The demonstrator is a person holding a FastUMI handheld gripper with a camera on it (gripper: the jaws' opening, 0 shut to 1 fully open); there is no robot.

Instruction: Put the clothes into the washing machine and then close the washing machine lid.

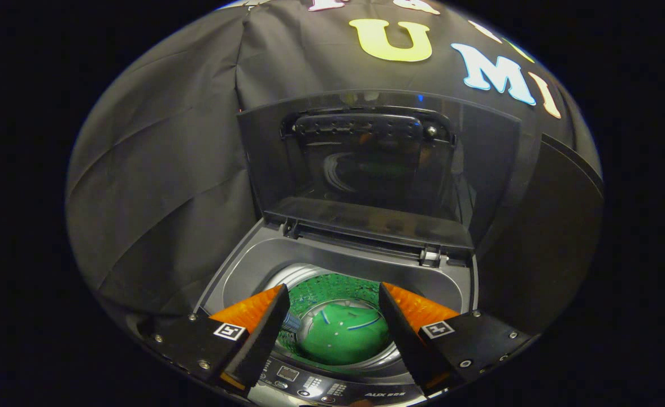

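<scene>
A top-loading washing machine point(340, 265) sits directly below and ahead of a hand-held gripper point(332, 299), seen from a camera riding on the gripper and looking down along its two fingers. The fingers are spread wide apart and hold nothing; each carries a small square black-and-white marker near its base. Between the fingers, and below them inside the machine, lies the drum point(332, 294), a round perforated tub lit green inside. At the bottom of the drum, framed in the gap between the two fingertips, sits a rounded green shape point(346, 333) with a few pale streaks on it; whether this is a garment or the drum's floor cannot be told. The lid point(377, 169), a dark tinted panel with a handle piece near its top edge, stands raised and upright behind the opening, hinged along the back rim of the machine, well beyond the fingers. Nearest the camera, just under the finger bases, runs the control panel point(321, 387), with a small display, rows of small buttons and short lettering at its right end; the word "AUX" can be made out there, and the characters after it are too small to read. Black cloth point(163, 169) hangs behind and to the sides of the machine.
</scene>
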